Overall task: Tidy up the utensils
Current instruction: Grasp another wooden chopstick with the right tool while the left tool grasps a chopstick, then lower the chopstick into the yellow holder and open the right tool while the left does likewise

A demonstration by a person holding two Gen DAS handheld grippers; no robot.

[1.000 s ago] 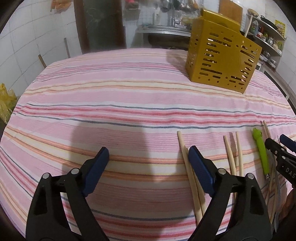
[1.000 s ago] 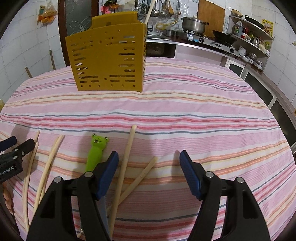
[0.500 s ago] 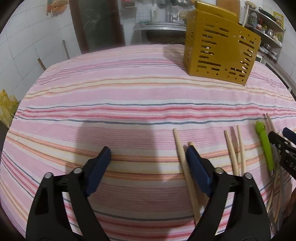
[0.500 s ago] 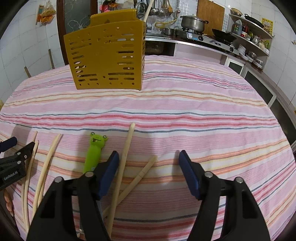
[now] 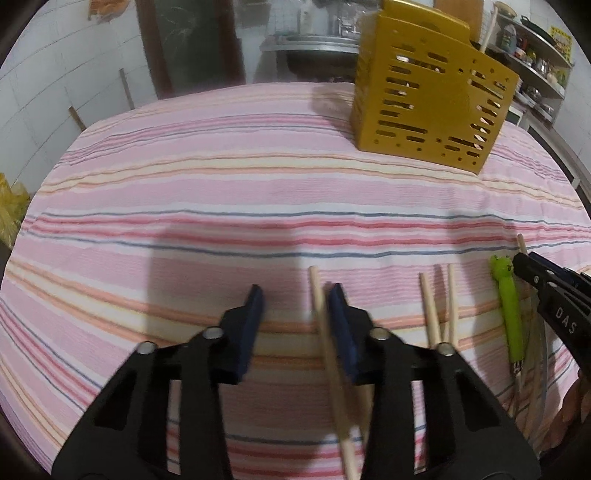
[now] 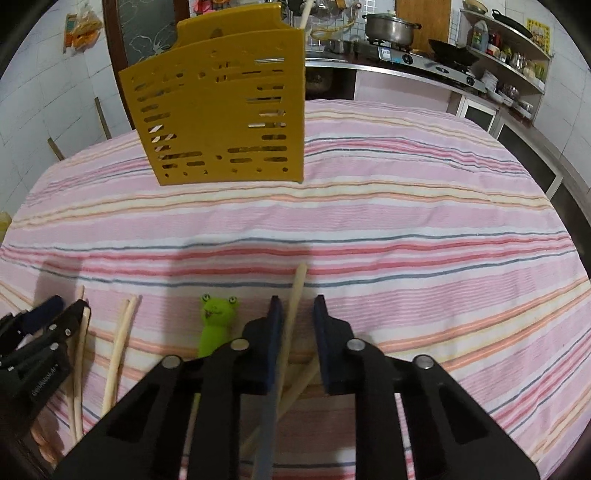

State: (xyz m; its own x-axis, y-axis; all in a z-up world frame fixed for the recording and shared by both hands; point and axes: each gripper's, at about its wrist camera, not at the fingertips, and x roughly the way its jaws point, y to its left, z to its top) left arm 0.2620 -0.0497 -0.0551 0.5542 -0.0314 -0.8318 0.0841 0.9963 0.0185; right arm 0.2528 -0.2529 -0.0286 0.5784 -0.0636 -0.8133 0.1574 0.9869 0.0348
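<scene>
A yellow slotted utensil holder (image 5: 428, 99) (image 6: 221, 110) stands at the far side of the striped tablecloth (image 5: 221, 206). Several wooden chopsticks lie near the front edge. My left gripper (image 5: 295, 306) is partly closed, still open, with one chopstick (image 5: 325, 332) against its right finger. My right gripper (image 6: 297, 314) has narrowed around a chopstick (image 6: 295, 295) that lies between its fingers with gaps on both sides. A green frog-handled utensil (image 6: 216, 325) (image 5: 508, 306) lies just left of the right gripper.
More chopsticks (image 5: 439, 306) (image 6: 118, 339) lie between the two grippers. A kitchen counter with a stove and pot (image 6: 391, 27) stands behind the table. Shelves (image 6: 509, 55) are at the far right. A white tiled wall (image 5: 55, 92) is on the left.
Both grippers have narrowed from wide open and moved forward. The left now has a chopstick at its right finger; the right now straddles a chopstick.
</scene>
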